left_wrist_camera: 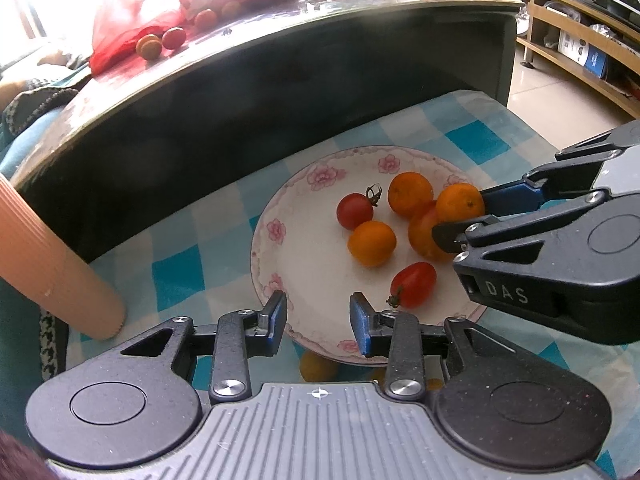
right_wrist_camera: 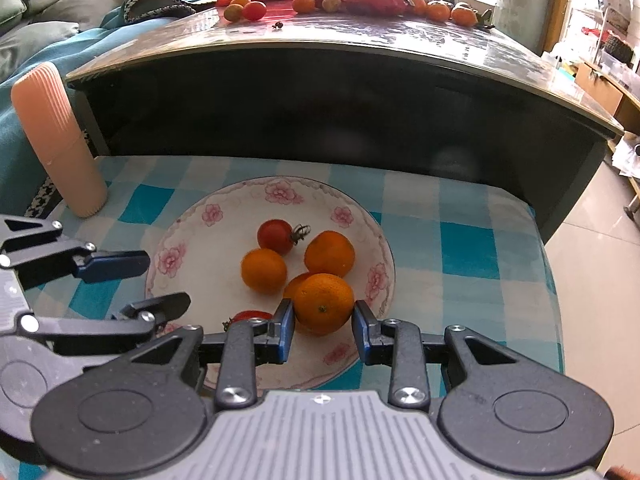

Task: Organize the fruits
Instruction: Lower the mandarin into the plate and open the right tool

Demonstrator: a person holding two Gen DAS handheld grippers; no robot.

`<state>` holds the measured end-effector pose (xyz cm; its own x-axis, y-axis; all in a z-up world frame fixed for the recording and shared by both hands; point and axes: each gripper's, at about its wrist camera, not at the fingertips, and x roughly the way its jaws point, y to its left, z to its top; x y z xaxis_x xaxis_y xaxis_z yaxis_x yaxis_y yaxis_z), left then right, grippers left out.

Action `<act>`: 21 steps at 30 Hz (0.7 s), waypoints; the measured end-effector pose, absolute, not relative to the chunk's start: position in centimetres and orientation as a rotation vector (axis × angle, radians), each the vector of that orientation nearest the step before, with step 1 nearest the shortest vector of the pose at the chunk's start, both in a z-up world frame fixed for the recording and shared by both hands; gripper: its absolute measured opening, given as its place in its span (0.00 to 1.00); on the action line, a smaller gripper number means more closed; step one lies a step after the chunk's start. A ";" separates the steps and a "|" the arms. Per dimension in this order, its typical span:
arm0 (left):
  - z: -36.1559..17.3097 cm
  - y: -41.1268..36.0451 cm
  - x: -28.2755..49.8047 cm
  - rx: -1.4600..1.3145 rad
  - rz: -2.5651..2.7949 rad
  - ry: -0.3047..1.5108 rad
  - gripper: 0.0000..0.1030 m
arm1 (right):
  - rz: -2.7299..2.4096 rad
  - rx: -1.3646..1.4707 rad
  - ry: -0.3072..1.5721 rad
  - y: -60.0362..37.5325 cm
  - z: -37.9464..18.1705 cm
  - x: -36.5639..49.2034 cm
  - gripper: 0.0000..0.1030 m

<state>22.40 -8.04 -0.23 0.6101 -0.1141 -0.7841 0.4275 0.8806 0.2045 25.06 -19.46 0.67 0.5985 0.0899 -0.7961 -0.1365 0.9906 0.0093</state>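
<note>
One small orange, low in the frame's centre, sits gripped between the right gripper fingers over the plate. It looks light, smooth and soft-skinned, best held gently across its middle. The left gripper is open and empty.

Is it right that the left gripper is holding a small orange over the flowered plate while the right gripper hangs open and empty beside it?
No, the sides are swapped. The right gripper has the small orange between its fingers over the flowered plate. The left gripper is the open, empty one at the plate's near rim. The right wrist view shows the grip; the left wrist view shows the empty fingers.
</note>
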 end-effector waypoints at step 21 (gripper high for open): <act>-0.1 -7.8 22.4 0.379 -0.320 0.857 0.49 | 0.137 0.037 0.920 -20.2 0.7 25.6 0.45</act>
<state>22.39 -7.83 -0.12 0.6144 -0.1206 -0.7797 0.4197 0.8868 0.1936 25.57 -20.23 0.69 0.5974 0.1342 -0.7906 -0.1025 0.9906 0.0907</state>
